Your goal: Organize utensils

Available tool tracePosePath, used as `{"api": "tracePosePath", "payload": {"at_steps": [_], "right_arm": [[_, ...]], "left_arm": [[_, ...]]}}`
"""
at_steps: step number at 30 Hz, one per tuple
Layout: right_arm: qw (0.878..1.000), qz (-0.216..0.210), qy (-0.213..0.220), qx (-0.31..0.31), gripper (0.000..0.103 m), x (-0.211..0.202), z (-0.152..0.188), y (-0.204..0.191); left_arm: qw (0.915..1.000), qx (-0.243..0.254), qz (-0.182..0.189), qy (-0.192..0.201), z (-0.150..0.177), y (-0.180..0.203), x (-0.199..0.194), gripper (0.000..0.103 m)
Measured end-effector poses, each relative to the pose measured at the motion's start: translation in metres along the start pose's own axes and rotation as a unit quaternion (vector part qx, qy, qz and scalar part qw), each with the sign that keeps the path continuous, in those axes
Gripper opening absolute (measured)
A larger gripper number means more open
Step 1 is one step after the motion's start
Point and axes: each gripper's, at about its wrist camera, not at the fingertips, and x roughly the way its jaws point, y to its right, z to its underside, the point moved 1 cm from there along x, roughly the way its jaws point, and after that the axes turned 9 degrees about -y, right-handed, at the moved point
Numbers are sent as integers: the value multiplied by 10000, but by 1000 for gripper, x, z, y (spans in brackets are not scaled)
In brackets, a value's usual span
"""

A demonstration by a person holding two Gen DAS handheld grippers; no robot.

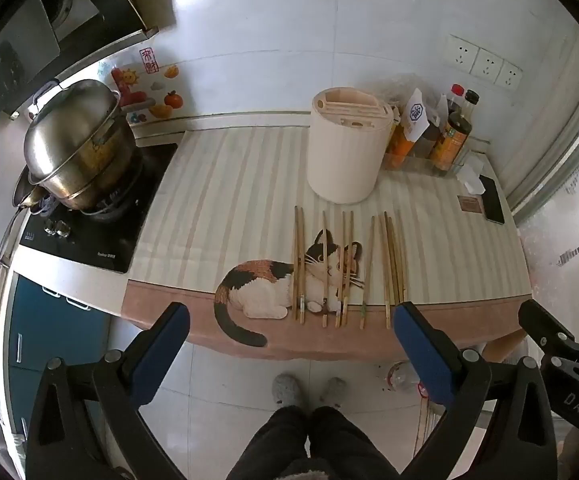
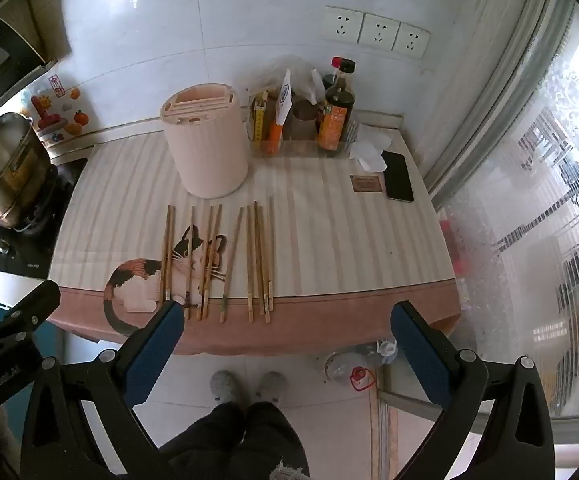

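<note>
Nothing has been picked up yet, as far as I can judge; this looks like the very start of the sorting. The chopsticks (image 1: 345, 268) lie in a loose row on the desk (image 1: 225, 200), just below the middle of the left wrist view, their tips pointing up the frame toward the cream utensil holder (image 1: 345, 148) that stands just beyond them. Several cross the cat picture printed on the cloth.

The left gripper (image 1: 289, 320) hangs at the bottom of its frame with its fingers (image 1: 161, 344) spread wide, holding nothing. The right gripper (image 2: 285, 320) is the same in its own view: fingers (image 2: 421, 352) wide apart, empty, short of the near desk edge. Both sit back from the sticks, touching none of them.

The next move, I'd say, calls for one gripper to come forward and down over a single stick or a close pair, close on it near the handle end, lift it, and drop it into a slot in the holder's top. The sticks are thin and lie flat, so a clean pinch may be fiddly.
</note>
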Motion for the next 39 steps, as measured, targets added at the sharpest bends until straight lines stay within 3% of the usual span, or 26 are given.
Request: {"api": "tracePosePath", "payload": {"at_steps": [13, 39], "right_arm": [[10000, 44, 25, 29, 103, -16, -9, 4], [10000, 39, 54, 72, 103, -3, 2, 14]], "left_arm": [[10000, -1, 31, 39, 5, 3, -7, 103], [9998, 118, 56, 124, 0, 14, -12, 103]]}}
